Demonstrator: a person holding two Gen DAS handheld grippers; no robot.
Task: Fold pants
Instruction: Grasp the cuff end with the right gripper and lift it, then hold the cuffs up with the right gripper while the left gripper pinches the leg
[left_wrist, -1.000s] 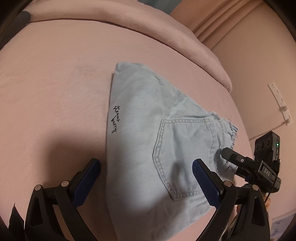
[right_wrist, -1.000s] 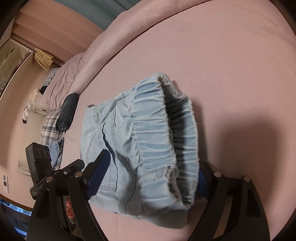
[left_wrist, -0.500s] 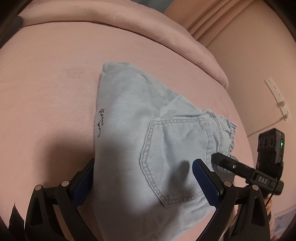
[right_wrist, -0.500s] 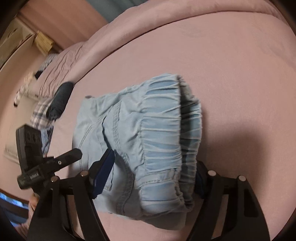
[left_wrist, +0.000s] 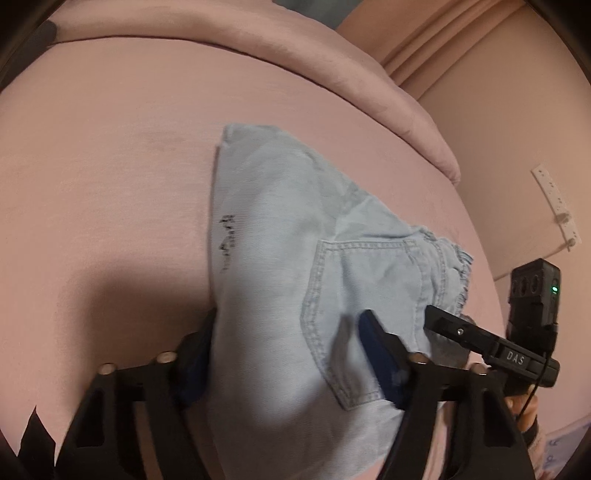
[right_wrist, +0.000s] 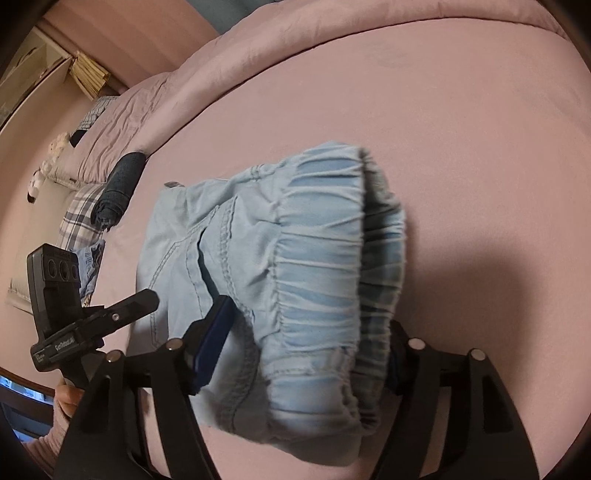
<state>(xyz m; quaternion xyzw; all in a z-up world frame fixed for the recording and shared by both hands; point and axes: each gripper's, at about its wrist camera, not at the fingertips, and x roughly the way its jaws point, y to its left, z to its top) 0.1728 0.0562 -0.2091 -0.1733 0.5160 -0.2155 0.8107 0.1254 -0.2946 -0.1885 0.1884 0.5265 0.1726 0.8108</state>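
Observation:
Light blue denim pants (left_wrist: 295, 266) lie folded into a thick bundle on the pink bed, back pocket up. My left gripper (left_wrist: 291, 354) is closed around the near end of the bundle, blue pads pressed into the cloth. My right gripper (right_wrist: 303, 343) is closed around the elastic waistband end (right_wrist: 321, 280) of the same pants (right_wrist: 229, 258). The near end of the bundle looks raised off the sheet. The right gripper shows at the right of the left wrist view (left_wrist: 491, 343), and the left gripper at the left of the right wrist view (right_wrist: 92, 321).
The pink bed sheet (left_wrist: 110, 177) spreads all round. A rolled pink duvet (left_wrist: 332, 70) runs along the far side. A dark rolled garment (right_wrist: 118, 188) and plaid bedding (right_wrist: 77, 218) lie at the far left. A wall socket strip (left_wrist: 554, 206) is on the right wall.
Both grippers have closed in on the bundle, their fingers narrowing onto the cloth. The pants have shifted slightly and the near end has lifted.

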